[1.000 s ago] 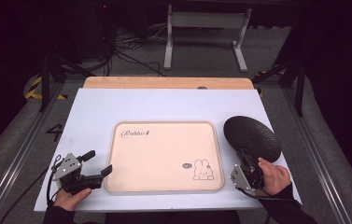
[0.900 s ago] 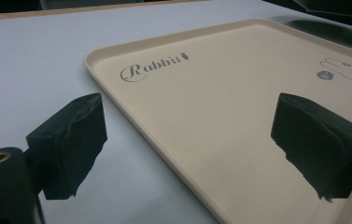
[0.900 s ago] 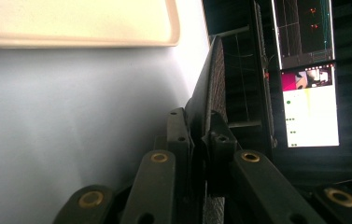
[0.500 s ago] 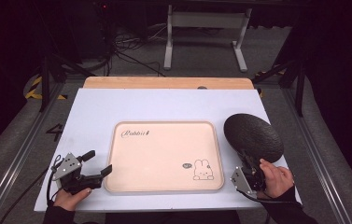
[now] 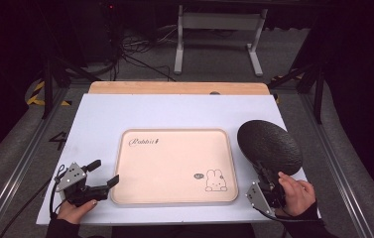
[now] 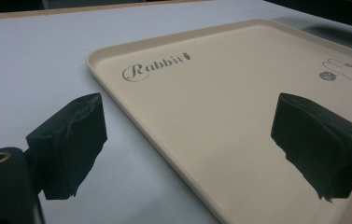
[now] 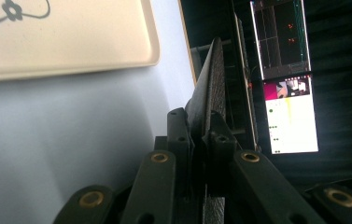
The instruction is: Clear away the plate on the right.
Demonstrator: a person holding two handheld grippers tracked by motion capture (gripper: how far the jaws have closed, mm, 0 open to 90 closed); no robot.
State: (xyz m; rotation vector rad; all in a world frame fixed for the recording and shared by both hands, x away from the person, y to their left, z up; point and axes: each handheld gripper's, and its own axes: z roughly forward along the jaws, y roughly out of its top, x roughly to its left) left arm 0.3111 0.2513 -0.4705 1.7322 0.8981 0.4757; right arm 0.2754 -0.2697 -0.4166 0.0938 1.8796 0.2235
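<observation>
My right gripper point(image 5: 269, 179) pinches the dark round textured plate point(image 5: 270, 147) edge; I'd lift levelly toward the beige rabbit-print tray point(image 5: 174, 166), left gripper point(image 5: 104, 173) gaping idle.

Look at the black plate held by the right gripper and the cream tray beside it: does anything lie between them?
Nothing visible does. The right gripper clamps the black plate by its near rim, and bare white table separates it from the cream tray, whose surface is empty. The left gripper waits open at the tray's far corner.
</observation>
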